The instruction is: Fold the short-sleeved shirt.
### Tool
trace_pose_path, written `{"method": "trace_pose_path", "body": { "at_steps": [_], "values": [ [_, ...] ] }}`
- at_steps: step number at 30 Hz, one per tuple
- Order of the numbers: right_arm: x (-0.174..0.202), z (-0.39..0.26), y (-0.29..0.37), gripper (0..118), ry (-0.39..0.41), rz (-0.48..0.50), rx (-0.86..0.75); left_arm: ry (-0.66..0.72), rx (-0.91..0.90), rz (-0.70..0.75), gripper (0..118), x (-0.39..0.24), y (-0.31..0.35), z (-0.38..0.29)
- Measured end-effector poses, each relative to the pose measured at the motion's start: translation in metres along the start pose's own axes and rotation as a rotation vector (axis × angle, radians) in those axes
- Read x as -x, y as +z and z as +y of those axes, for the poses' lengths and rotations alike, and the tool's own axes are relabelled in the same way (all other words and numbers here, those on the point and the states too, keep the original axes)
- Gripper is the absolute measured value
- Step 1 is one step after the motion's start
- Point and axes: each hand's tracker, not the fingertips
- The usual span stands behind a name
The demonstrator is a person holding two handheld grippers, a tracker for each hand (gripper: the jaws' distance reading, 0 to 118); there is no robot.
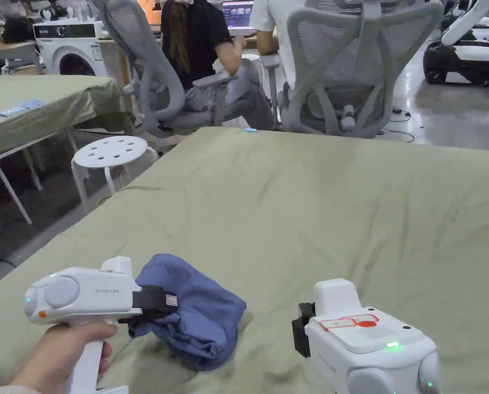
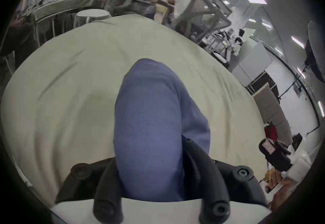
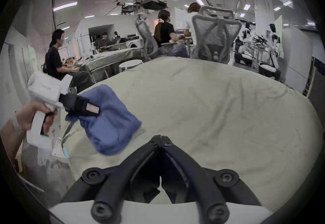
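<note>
We hold the blue shirt [image 1: 197, 313] bunched in the left gripper [image 1: 159, 302], its fingers closed on the cloth, so the bundle hangs and rests on the near left part of the table [image 1: 341, 205], ready to be spread. The right gripper [image 3: 161, 139] waits just beside it over bare cloth, fingers closed together and empty, we think to take a second corner.

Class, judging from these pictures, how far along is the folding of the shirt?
Done: nothing folded; the shirt is a bunched blue heap near the front left of the table. In hand: the left tool is shut on the shirt. The right tool is shut and holds nothing, off to the shirt's right. Left: spreading it flat, then every fold.
</note>
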Motion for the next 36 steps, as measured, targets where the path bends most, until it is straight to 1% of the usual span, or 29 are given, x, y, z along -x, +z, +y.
{"method": "trace_pose_path", "body": {
  "at_steps": [4, 6, 7, 8, 9, 10, 11, 12, 13, 14, 15, 16, 17, 18, 19, 22, 24, 25, 28, 29, 34, 36],
  "values": [
    [0.008, -0.006, -0.014, 0, 0.015, -0.001, 0.026, 0.064, 0.062, -0.026, 27, 0.040, -0.007, 0.012],
    [0.008, -0.009, -0.018, 0, 0.014, -0.003, 0.037, 0.057, 0.068, -0.048, 33, 0.044, -0.015, 0.007],
    [0.007, -0.010, -0.019, 0, 0.014, -0.003, 0.041, 0.047, 0.057, -0.031, 36, 0.045, -0.016, 0.006],
    [0.006, -0.010, -0.020, 0, 0.015, -0.006, 0.044, 0.019, 0.033, 0.020, 48, 0.046, -0.017, 0.006],
    [0.004, -0.009, -0.020, 0, 0.017, -0.009, 0.045, -0.016, 0.015, 0.095, 69, 0.040, -0.013, 0.002],
    [0.003, -0.010, -0.018, 0, 0.020, -0.011, 0.045, -0.065, 0.006, 0.182, 88, 0.040, -0.008, 0.003],
    [0.001, -0.009, -0.017, 0, 0.023, -0.014, 0.047, -0.096, -0.008, 0.237, 97, 0.041, -0.002, 0.004],
    [-0.001, -0.008, -0.016, 0, 0.024, -0.015, 0.046, -0.116, -0.031, 0.286, 93, 0.041, 0.009, 0.007],
    [-0.003, -0.008, -0.014, 0, 0.021, -0.018, 0.043, -0.103, -0.050, 0.288, 91, 0.038, 0.019, 0.007],
    [-0.005, -0.008, -0.010, 0, 0.014, -0.021, 0.037, -0.087, -0.079, 0.314, 82, 0.033, 0.030, 0.008],
    [-0.008, -0.007, -0.008, 0, 0.006, -0.023, 0.034, -0.086, -0.118, 0.349, 67, 0.026, 0.040, 0.007],
    [-0.012, -0.007, -0.006, 0, -0.005, -0.023, 0.031, -0.106, -0.162, 0.381, 45, 0.016, 0.048, 0.005],
    [-0.016, -0.006, -0.002, 0, -0.014, -0.025, 0.025, -0.136, -0.193, 0.414, 14, 0.006, 0.054, 0.003],
    [-0.020, -0.006, 0.004, 0, -0.024, -0.030, 0.016, -0.171, -0.214, 0.442, 0, -0.007, 0.058, -0.001],
    [-0.025, -0.006, 0.010, 0, -0.033, -0.036, 0.007, -0.200, -0.236, 0.474, 0, -0.024, 0.060, -0.006],
    [-0.047, -0.004, 0.038, 0, -0.049, -0.082, -0.039, -0.273, -0.294, 0.408, 0, -0.083, 0.058, -0.026],
    [-0.070, -0.002, 0.064, 0, -0.067, -0.117, -0.076, -0.323, -0.349, 0.386, 0, -0.133, 0.053, -0.042],
    [-0.082, -0.002, 0.079, 0, -0.069, -0.146, -0.098, -0.345, -0.372, 0.362, 0, -0.148, 0.045, -0.047],
    [-0.124, -0.001, 0.131, 0, -0.050, -0.237, -0.149, -0.381, -0.463, 0.226, 0, -0.225, 0.038, -0.072],
    [-0.140, -0.001, 0.148, 0, -0.048, -0.265, -0.161, -0.388, -0.492, 0.204, 0, -0.249, 0.036, -0.080],
    [-0.209, -0.004, 0.229, 0, -0.031, -0.410, -0.221, -0.511, -0.589, 0.147, 0, -0.365, 0.027, -0.106],
    [-0.233, -0.006, 0.259, 0, -0.029, -0.474, -0.247, -0.521, -0.603, 0.142, 0, -0.403, 0.026, -0.110]
  ]
}}
